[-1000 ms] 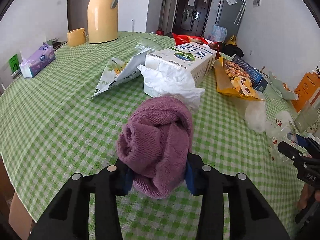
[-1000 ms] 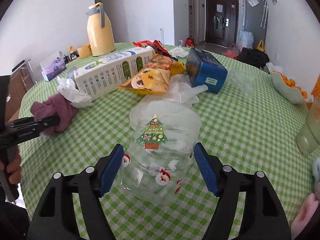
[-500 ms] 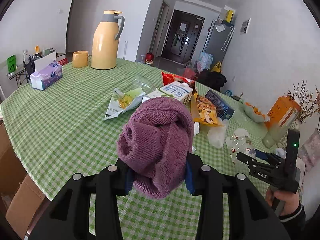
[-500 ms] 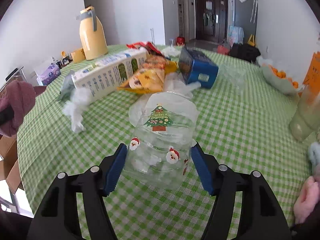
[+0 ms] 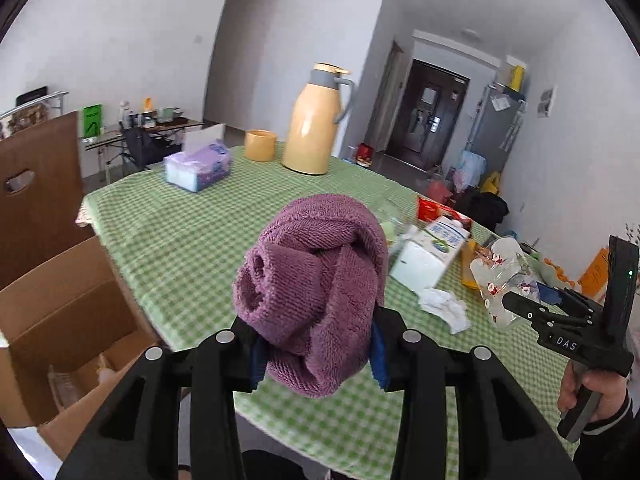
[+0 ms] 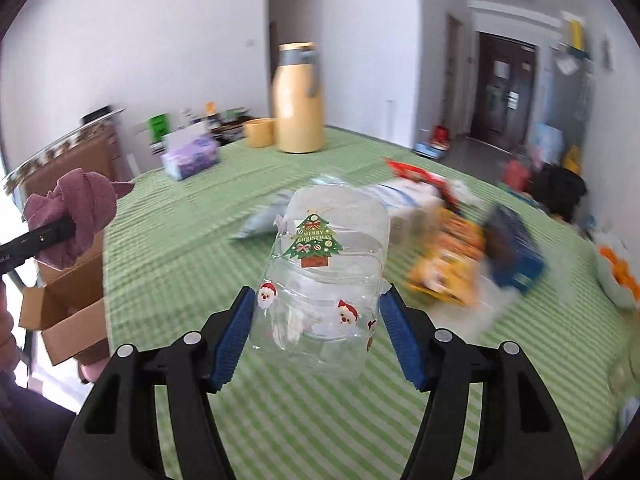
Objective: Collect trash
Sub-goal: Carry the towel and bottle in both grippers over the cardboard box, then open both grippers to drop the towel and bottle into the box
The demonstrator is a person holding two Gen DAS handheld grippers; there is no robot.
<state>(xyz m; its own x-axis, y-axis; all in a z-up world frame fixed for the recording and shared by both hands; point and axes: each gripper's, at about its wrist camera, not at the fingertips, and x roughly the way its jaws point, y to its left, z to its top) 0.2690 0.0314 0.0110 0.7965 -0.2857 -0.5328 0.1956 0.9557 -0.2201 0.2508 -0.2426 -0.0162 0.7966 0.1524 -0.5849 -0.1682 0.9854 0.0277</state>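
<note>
The left gripper [image 5: 316, 354] has its jaws squeezed on a rolled-up purple towel [image 5: 316, 292]. The towel sticks up between the 2 blue pads and hangs in the air above the near edge of the counter [image 5: 180, 248], which has a green checked cloth on it. To the left of the counter, low down, sits an open cardboard box [image 5: 68, 320].

The right gripper [image 6: 318, 334] has its jaws closed on a clear plastic jar [image 6: 324, 280]. The jar has a Christmas tree sticker and little Santa stickers on it. The 2 blue pads press on its sides, and the jar is up off the counter. In the left wrist view this jar [image 5: 500, 276] shows at the far right, held out by a person's hand [image 5: 592, 392] on the gripper handle.

More trash lies on the counter, to the right. There is a white milk carton [image 5: 430, 252] on its side, with a crumpled white tissue [image 5: 444, 306] just near it. A red snack bag [image 5: 438, 212] lies farther back. In the right wrist view a yellow snack bag [image 6: 452, 264] and a blue box [image 6: 514, 248] lie beside each other, but they are blurred.

At the far end of the counter stand a tall yellow thermos jug [image 5: 316, 120], a small yellow cup [image 5: 260, 145] and a purple tissue pack [image 5: 198, 166].
</note>
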